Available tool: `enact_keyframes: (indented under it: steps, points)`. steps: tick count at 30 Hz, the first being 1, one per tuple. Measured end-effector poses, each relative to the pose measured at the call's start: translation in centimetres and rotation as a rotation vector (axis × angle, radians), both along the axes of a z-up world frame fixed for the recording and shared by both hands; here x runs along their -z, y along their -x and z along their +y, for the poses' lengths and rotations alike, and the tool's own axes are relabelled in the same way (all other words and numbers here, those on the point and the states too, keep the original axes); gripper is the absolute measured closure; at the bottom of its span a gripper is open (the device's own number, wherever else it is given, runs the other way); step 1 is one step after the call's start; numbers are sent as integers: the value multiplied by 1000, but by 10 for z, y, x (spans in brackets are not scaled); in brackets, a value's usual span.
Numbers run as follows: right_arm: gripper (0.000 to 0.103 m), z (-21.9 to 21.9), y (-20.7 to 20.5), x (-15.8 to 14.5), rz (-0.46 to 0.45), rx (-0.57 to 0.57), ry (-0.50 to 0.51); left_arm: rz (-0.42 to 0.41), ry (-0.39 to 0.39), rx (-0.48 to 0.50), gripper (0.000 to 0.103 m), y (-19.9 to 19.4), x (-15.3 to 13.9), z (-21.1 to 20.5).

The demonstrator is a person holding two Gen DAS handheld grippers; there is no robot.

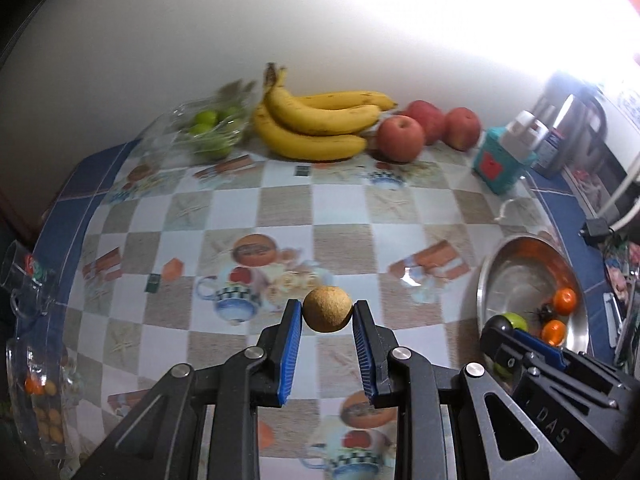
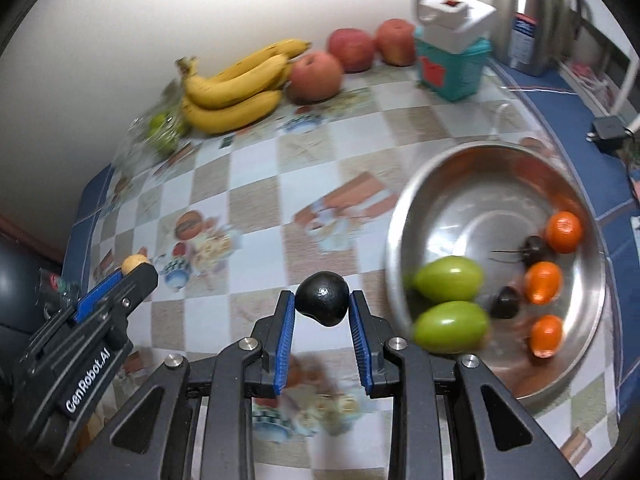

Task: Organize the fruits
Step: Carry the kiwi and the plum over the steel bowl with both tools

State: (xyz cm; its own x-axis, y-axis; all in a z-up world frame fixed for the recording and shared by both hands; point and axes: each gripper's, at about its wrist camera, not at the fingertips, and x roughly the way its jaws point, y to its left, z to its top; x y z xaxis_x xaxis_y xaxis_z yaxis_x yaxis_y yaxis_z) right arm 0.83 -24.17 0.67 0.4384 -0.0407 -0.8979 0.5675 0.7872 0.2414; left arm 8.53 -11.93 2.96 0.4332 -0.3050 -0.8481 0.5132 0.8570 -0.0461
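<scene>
My left gripper (image 1: 327, 314) is shut on a small round tan fruit (image 1: 327, 309) and holds it above the checked tablecloth. It also shows at the left of the right wrist view (image 2: 134, 268). My right gripper (image 2: 322, 304) is shut on a small black fruit (image 2: 322, 298), just left of a steel bowl (image 2: 440, 176). The bowl holds two green fruits (image 2: 448, 278), three small orange fruits (image 2: 543, 282) and two dark fruits (image 2: 506, 302). The right gripper's body shows low right in the left wrist view (image 1: 560, 376).
Bananas (image 1: 316, 124), three red apples (image 1: 400, 138) and a bag of green limes (image 1: 212, 130) line the back wall. A teal-and-white box (image 1: 504, 160) and a metal kettle (image 1: 568, 128) stand at back right. A glass bowl of small fruits (image 1: 40, 400) sits at far left.
</scene>
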Motion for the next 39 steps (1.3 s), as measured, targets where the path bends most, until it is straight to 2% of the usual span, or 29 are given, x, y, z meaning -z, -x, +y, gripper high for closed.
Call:
enact_keyframes:
  steps: [7,12,22,39]
  points:
    - [74,-30,24,-13,-29,61,7,-37,-20,33,75,19,-8,-23]
    - [74,-47,34,-20,-49,91,14,-27,-7,66,75,31,-6,-40]
    - [74,-78,48,-13,-46,155,-8,-25,-21,140,75,48,3,-76]
    - [74,-122,65,12,-41,243,-39,0,82,232,75,52,17,-121]
